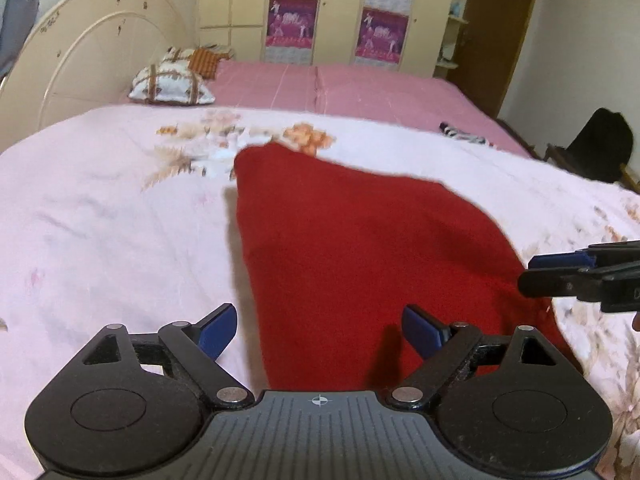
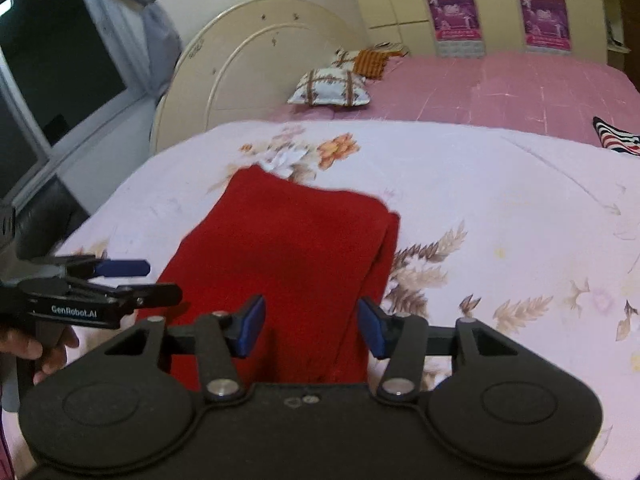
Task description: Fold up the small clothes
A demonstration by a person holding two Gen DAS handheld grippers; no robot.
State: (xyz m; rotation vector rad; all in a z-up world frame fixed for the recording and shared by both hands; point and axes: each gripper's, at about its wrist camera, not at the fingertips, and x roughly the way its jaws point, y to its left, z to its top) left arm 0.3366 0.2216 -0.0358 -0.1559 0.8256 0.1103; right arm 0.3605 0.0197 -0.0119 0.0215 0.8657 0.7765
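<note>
A red garment (image 1: 360, 248) lies folded flat on the pale floral quilt (image 1: 100, 220), its long fold running away from me. My left gripper (image 1: 320, 332) hovers over the near end of the garment with its blue pads wide apart and nothing between them. My right gripper (image 2: 312, 326) hangs above the near edge of the same red garment (image 2: 288, 248), jaws apart, pads clear of the cloth. Each gripper shows in the other's view: the right gripper (image 1: 528, 274) at the garment's right corner, the left gripper (image 2: 160, 280) at its left edge, held by a hand (image 2: 36, 348).
Two patterned pillows (image 1: 172, 84) lie by the cream headboard (image 1: 88, 52) on a pink sheet (image 1: 360, 88). A striped cloth (image 2: 616, 136) lies at the far right of the bed. A wardrobe (image 1: 336, 8) stands behind, a dark chair (image 1: 600, 152) to the right, a window (image 2: 52, 60) to the left.
</note>
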